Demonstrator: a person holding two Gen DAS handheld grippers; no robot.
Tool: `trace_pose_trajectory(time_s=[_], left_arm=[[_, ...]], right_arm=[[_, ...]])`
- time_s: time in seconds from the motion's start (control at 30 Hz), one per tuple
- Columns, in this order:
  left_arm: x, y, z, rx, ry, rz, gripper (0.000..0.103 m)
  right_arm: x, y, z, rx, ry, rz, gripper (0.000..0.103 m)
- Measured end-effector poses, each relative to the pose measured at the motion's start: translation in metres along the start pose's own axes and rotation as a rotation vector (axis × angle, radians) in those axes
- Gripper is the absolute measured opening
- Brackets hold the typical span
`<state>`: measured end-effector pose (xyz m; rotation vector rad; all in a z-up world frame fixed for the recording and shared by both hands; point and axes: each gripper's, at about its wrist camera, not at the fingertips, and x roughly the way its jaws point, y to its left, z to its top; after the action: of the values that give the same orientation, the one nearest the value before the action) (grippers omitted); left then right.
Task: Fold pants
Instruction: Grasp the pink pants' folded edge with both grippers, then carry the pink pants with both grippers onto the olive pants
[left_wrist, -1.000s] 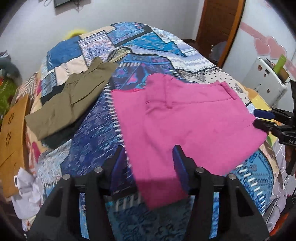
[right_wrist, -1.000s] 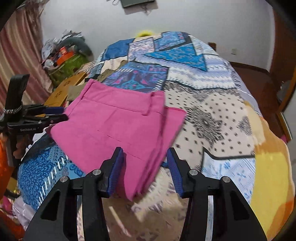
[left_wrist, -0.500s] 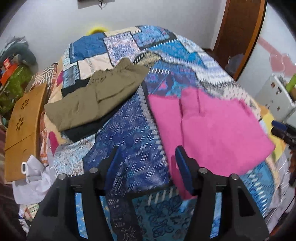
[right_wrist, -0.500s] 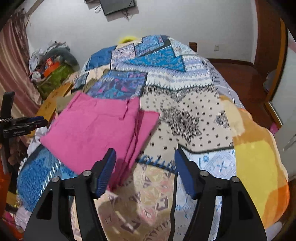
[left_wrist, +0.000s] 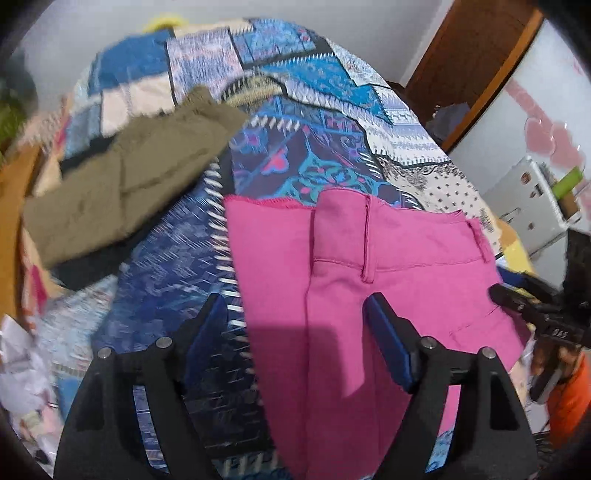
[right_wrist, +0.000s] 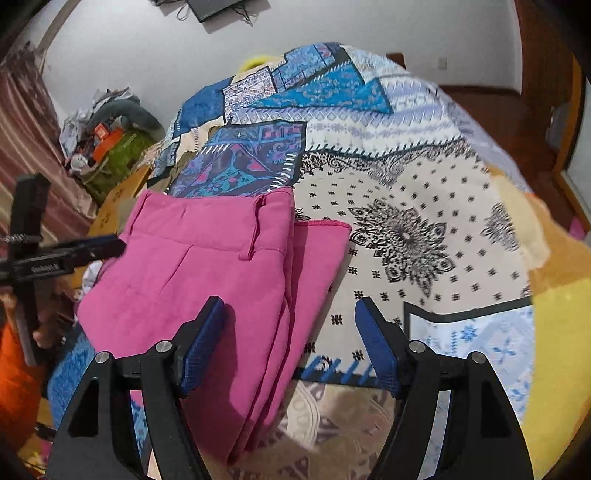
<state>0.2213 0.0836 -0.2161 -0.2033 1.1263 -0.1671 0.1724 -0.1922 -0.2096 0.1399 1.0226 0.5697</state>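
Mid-fold: bright pink cotton pants (left_wrist: 369, 273) doubled on patchwork bedspread (right_wrist: 406, 192). Both left gripper (left_wrist: 295, 332) and right gripper (right_wrist: 288, 336) spread apart, empty. Probably needs regrabbing an edge, folding over.

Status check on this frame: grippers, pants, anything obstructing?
Left gripper open, right gripper open, both empty. Pink pants folded on bedspread. Olive pants apart, nothing obstructing.

This is a bedroom in a home. A bed (right_wrist: 424, 177) with a patchwork cover fills most of both views. White walls stand behind it, with a wooden door (left_wrist: 469, 62) and a striped curtain (right_wrist: 26, 140) at the sides. Household clutter (right_wrist: 107, 136) is piled in one corner, and folded clothes (left_wrist: 122, 181) lie on the cover.
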Motion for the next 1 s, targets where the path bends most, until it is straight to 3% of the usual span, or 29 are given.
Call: trace_pose_trajectory(time_s=[0.13,0.17,0.23,0.3,0.5,0.67,1.0], left_arm=[[0.006,0.004,0.000,-0.032,0.015,-0.067,0.073],[0.006,0.004,0.000,-0.033,0.015,-0.080,0.068],[0.003,0.001,0.000,-0.027,0.011,-0.101,0.058],[0.002,-0.003,0.001,-0.019,0.003,-0.105,0.046],[-0.010,-0.015,0.004,0.006,-0.044,-0.055,0.022],[-0.029,-0.027,0.006,0.056,-0.106,0.008,0.015],[-0.085,-0.022,0.026,0.089,-0.266,0.090,0.013]], right_arm=[[0.007,-0.004,0.002,0.018,0.002,0.041,0.069],[0.009,-0.003,0.002,0.014,0.001,0.044,0.066],[0.010,0.000,0.004,0.002,-0.005,0.052,0.058],[0.010,0.004,0.007,-0.011,-0.010,0.059,0.042],[0.009,0.019,0.017,-0.090,-0.039,0.009,0.018],[-0.001,0.027,0.029,-0.124,-0.085,0.005,0.013],[-0.015,0.065,0.070,-0.213,-0.193,0.020,0.012]])
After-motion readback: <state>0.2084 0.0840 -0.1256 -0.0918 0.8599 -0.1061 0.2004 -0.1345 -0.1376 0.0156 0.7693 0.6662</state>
